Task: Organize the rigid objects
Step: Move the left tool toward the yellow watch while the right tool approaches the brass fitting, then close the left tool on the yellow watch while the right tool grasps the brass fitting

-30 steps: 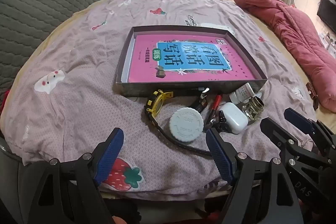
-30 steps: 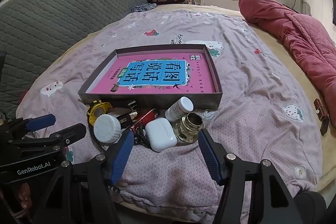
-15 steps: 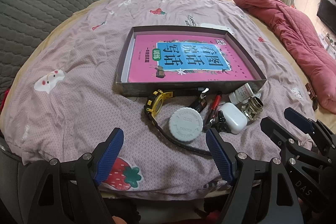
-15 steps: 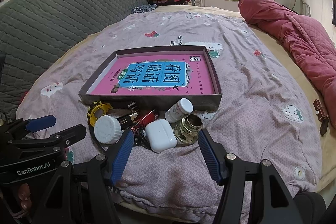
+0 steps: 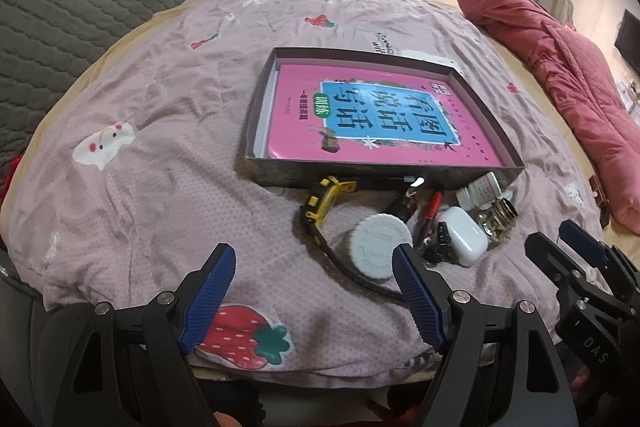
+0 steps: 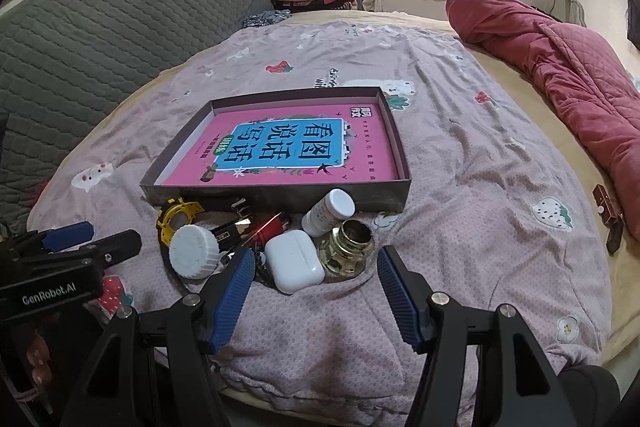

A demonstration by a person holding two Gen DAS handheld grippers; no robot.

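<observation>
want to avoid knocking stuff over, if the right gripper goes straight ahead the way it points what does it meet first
Most likely the brass fitting, with the white earbud case just left of that line. The right gripper is open and empty, aimed at the pile before the box. Depth is uncertain.

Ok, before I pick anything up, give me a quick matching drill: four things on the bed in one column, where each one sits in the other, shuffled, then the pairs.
Things:
1. pink book
2. white earbud case
3. yellow watch
4. red quilt

Places:
A. far left of the pile of small things, in the right wrist view
B. along the bed's right edge
C. inside the shallow box
D. front of the pile, beside the brass fitting

Pairs: 1-C, 2-D, 3-A, 4-B

Both the left gripper and the right gripper are open and empty.
</observation>
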